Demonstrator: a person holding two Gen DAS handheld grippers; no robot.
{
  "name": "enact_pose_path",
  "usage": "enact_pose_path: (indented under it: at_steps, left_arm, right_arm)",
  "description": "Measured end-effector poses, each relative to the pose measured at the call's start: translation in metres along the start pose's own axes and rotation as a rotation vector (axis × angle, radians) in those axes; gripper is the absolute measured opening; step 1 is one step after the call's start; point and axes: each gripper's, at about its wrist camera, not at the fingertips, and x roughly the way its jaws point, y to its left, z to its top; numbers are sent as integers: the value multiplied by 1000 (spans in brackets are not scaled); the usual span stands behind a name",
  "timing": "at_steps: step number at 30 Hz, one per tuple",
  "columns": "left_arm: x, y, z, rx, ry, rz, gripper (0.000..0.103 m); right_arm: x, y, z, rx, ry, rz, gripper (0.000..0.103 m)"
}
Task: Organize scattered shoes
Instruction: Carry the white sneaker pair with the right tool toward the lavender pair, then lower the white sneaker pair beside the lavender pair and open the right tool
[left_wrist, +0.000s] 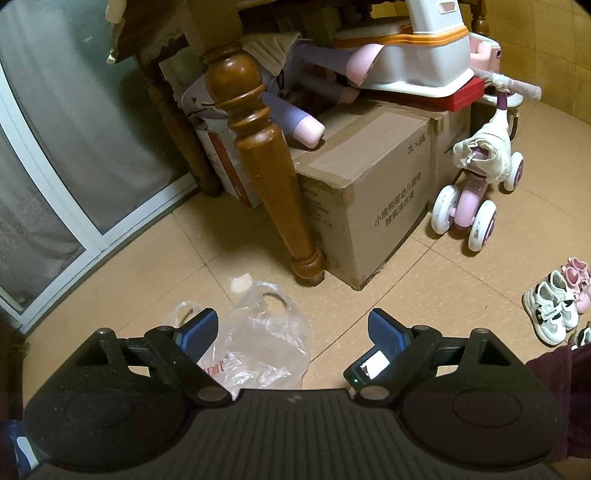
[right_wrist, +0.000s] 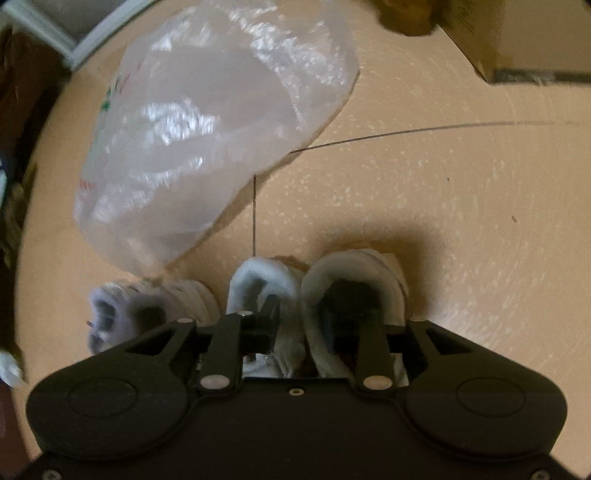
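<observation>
While the left gripper (left_wrist: 291, 332) hangs wide and empty, the right gripper (right_wrist: 310, 314) fingers straddle adjoining collars of two white shoes (right_wrist: 317, 273) on the floor (right_wrist: 443, 206), apparently moving both together.

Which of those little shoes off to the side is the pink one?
The pink shoe is the one farthest back in the group, at the picture's right edge. The shoe in front of it is white with dark trim.
</observation>
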Motion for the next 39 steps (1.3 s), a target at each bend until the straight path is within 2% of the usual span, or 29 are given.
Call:
enact_pose_path:
  at_steps: [4, 6, 9, 13, 16, 17, 20, 26, 29, 34, 39]
  left_arm:
    - [-1, -8, 8, 5, -6, 2, 89]
    - [-2, -14, 13, 8, -11, 5, 89]
    - [-4, -22, 20, 12, -19, 8, 89]
    - [-11, -37, 31, 14, -27, 18, 89]
    - [-17, -54, 31, 26, -17, 23, 89]
    - [-20, -59, 31, 30, -14, 24, 89]
    - [-27, -76, 31, 42, -4, 28, 89]
    - [-40, -109, 31, 66, 16, 36, 89]
    - [-43, -126, 16, 113, 66, -1, 89]
    - [-43, -151, -9, 175, 158, -57, 89]
    - [-31, -139, -21, 106, 186, 5, 89]
  right_arm:
    - [-41, -13, -3, -39, -44, 81, 38]
    - [-63, -29, -4, -71, -55, 81, 39]
    - [-84, -58, -4, -72, -60, 58, 39]
    - [-119, -119, -10, -11, -74, 10, 40]
    - [-141, -151, -17, 11, -77, -6, 46]
    - [-150, -161, -20, 5, -81, -9, 49]
    - [-172, -184, -29, -24, -85, -25, 50]
    - [-221, -230, -55, -76, -89, -145, 50]
    - [-247, -248, -67, -71, -96, -195, 50]
    - [-297, -267, -90, -61, -121, -213, 51]
    - [-350, -286, -116, -54, -160, -218, 54]
